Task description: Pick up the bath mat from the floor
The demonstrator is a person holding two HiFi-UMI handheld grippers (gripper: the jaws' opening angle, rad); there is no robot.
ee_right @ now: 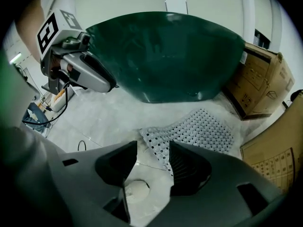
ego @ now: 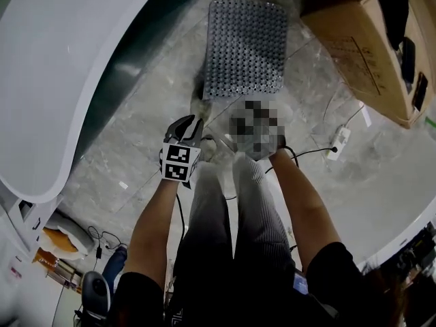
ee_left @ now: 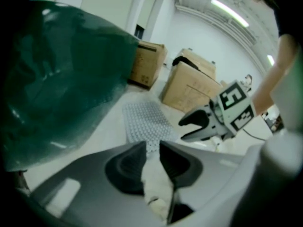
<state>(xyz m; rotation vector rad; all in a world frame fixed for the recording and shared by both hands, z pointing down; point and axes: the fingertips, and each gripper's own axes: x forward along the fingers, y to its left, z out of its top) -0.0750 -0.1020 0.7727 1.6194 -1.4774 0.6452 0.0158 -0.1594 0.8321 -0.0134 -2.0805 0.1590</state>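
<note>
The grey studded bath mat [ego: 245,50] lies on the pale tiled floor ahead of me, between the tub and a box. Its near corner [ee_right: 158,141] curls up from the floor and shows between the open jaws of my right gripper [ee_right: 154,148], whose pads do not press on it. In the head view a mosaic patch hides the right gripper; the left gripper view shows it [ee_left: 183,129] with jaws apart. My left gripper [ego: 193,120] hangs just short of the mat's near left corner. Its jaws [ee_left: 152,145] stand a little apart with nothing gripped, the mat [ee_left: 144,122] beyond them.
A white tub [ego: 61,67] with a dark green side [ee_right: 165,56] curves along the left. Cardboard boxes [ego: 368,46] stand right of the mat. A white power strip [ego: 338,144] with its cable lies on the floor at right. The person's trouser legs [ego: 231,223] are below.
</note>
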